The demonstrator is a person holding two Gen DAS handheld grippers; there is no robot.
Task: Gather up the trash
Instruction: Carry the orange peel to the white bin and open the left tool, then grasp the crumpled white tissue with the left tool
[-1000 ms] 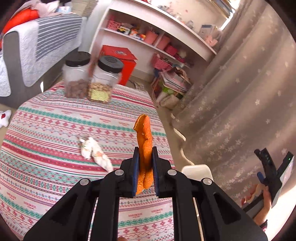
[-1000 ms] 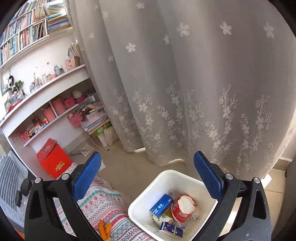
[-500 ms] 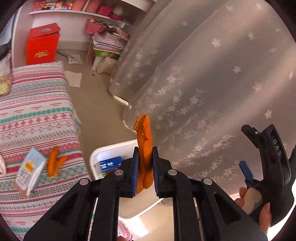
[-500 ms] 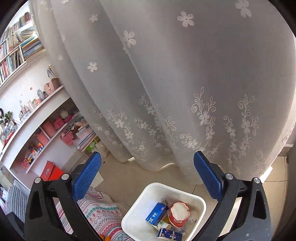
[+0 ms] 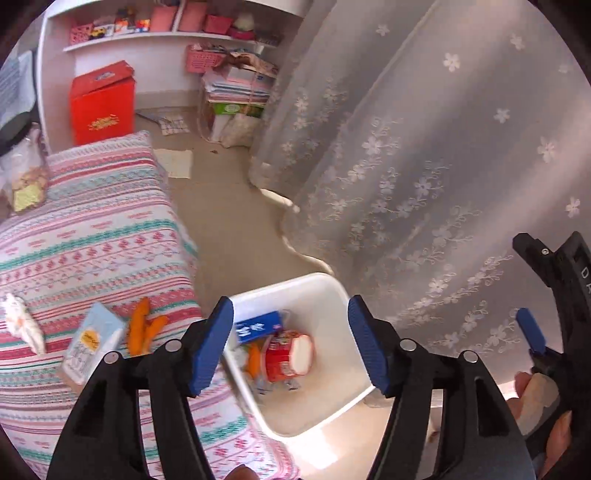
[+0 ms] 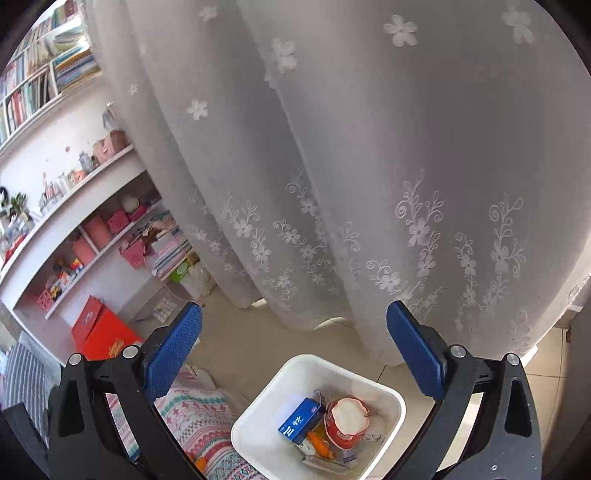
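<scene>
My left gripper (image 5: 291, 343) is open and empty above the white bin (image 5: 328, 291) on the floor. In the bin lie an orange peel (image 5: 254, 360), a blue box (image 5: 258, 326) and a red cup (image 5: 288, 356). My right gripper (image 6: 295, 354) is open and empty, higher above the same bin (image 6: 391, 398), where the peel (image 6: 318, 442) also shows. On the striped table (image 5: 92, 229) lie more orange peel (image 5: 142, 325), a pale blue carton (image 5: 92, 345) and a crumpled tissue (image 5: 20, 323).
A lace curtain (image 5: 424, 147) hangs right behind the bin. A red box (image 5: 101, 103) and shelves (image 5: 166, 35) with baskets stand at the back wall. A jar (image 5: 26, 173) stands on the table's far left. The right gripper's body shows at the left wrist view's right edge (image 5: 565, 295).
My left gripper swung over the bin and opened. The orange peel it held has dropped into the bin. My right gripper stayed open above the bin.
</scene>
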